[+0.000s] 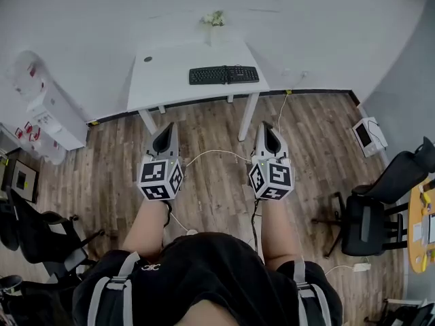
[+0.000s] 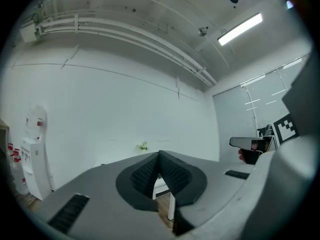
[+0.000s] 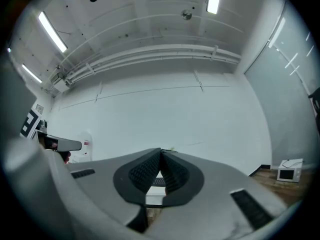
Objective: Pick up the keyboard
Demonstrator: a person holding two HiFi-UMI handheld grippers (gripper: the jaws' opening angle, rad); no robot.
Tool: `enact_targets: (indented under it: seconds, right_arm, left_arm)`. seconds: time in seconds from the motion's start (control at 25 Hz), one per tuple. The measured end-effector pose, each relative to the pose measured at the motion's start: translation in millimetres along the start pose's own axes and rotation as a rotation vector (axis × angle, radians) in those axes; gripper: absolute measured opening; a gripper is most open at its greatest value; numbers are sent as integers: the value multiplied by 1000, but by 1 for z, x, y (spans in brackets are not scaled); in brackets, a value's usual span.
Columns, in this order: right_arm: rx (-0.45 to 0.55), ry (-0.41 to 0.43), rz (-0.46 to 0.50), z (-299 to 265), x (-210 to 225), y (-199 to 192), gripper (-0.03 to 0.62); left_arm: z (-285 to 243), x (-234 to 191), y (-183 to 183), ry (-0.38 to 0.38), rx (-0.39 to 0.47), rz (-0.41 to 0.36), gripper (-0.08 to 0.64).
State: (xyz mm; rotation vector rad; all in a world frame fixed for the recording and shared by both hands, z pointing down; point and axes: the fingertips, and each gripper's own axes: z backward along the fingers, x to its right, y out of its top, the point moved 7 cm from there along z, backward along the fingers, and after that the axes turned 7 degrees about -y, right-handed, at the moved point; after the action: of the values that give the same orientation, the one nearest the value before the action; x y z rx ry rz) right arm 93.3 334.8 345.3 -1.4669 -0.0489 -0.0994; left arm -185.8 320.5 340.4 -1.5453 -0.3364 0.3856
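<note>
**Both grippers closed and empty; keyboard untouched on the table**

Task object: black rectangular keyboard. It lies flat, keys up, on the right half of the white rectangular table. Its right end is near the table's right edge.

Orientation: the long axis runs left to right in the head view, roughly parallel to the table's front edge and to the wall behind. The right end sits very slightly farther back than the left. One long edge faces the person.

Left gripper: grey body, black ribbed pads. In the left gripper view the pads meet at the tips with nothing between them. It holds nothing.

Right gripper: same build. The pads are pressed together at the tips and the gripper is empty.

Position: both grippers are held side by side over the brown wood-plank floor, tips aimed at the table. They are well apart from the keyboard and short of the table's front edge. The left one lines up with the table's left front leg, the right one with its right front leg.

Surroundings:
- A small green plant stands at the table's back edge by the wall.
- A white water dispenser stands to the left.
- A small white box-shaped device sits on the floor to the right.
- A black office chair is nearer on the right.
</note>
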Motion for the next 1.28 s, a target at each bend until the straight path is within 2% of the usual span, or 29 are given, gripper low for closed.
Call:
enact_targets:
  seconds: [0.68, 0.8, 1.04, 1.28]
  right_arm:
    - [21, 68, -23, -9, 45, 2, 0]
    - [21, 70, 5, -14, 49, -2, 0]
    - [8, 90, 26, -52, 46, -19, 0]
    - [6, 88, 28, -129, 43, -44, 1]
  left_arm:
    - [-26, 51, -12, 22, 15, -28, 5]
    - [-33, 52, -18, 24, 15, -23, 5]
    - [-68, 30, -32, 26, 18, -5, 5]
    - [-134, -16, -49, 18, 19, 7, 5]
